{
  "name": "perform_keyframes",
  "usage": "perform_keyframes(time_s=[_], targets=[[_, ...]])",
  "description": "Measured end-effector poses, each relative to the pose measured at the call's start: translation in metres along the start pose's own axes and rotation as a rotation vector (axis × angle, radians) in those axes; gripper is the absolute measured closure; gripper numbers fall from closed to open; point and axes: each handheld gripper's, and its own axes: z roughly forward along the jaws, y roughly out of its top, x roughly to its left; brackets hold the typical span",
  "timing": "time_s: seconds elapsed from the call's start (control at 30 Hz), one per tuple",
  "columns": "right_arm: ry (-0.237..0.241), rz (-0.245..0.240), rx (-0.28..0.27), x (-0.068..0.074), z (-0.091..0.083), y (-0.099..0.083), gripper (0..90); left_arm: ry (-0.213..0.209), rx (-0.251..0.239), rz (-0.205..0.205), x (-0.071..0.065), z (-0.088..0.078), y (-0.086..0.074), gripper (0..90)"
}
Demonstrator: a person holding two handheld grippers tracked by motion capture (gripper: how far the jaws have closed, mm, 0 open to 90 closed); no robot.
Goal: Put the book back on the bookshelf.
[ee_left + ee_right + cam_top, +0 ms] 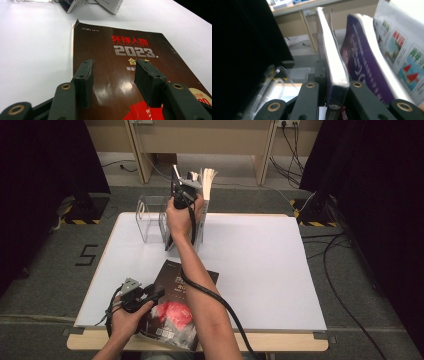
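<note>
High view: nearest, the left tool [150,296] hovers with jaws spread over a glossy dark-brown magazine [130,65] lying flat on the matte white tabletop [260,265]. Farther off, the right tool [331,100] pinches a thin book [333,67] upright in the clear acrylic rack [150,217].

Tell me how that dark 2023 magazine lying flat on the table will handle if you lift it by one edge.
The magazine looks thin and soft-covered, so it would probably droop. Its cover shines under the light, so it may slide between the fingers. It overhangs the near edge of the table, which likely makes that edge easier to grip.
</note>
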Motion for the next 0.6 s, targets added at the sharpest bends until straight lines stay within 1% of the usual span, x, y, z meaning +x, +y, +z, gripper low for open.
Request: perform_keyframes(time_s=[0.13, 0.27, 0.33, 0.4, 0.47, 0.5, 0.6], targets=[[0.008, 0.012, 0.002, -0.001, -0.002, 0.005, 84.1, -0.001, 0.005, 0.001, 0.001, 0.001, 0.000, 48.9], [0.013, 0.016, -0.021, 0.000, -0.003, 0.008, 84.1, -0.001, 0.004, 0.005, 0.000, 0.001, 0.000, 48.9], [0.012, 0.006, -0.027, 0.001, -0.003, 0.007, 84.0, -0.002, 0.003, 0.003, 0.000, 0.001, -0.001, 48.9], [0.008, -0.007, -0.023, 0.003, -0.001, 0.003, 83.8, -0.002, 0.007, 0.005, -0.001, 0.001, -0.001, 48.9], [-0.010, -0.041, -0.013, 0.005, 0.000, -0.003, 82.9, -0.003, 0.004, 0.004, -0.001, 0.001, -0.001, 48.9], [-0.012, -0.050, -0.025, 0.005, -0.001, -0.005, 82.7, -0.003, 0.002, 0.005, -0.001, 0.001, 0.000, 48.8], [-0.009, -0.068, -0.012, 0.006, -0.003, -0.006, 80.1, -0.001, 0.003, 0.004, -0.001, 0.001, 0.000, 48.8]])
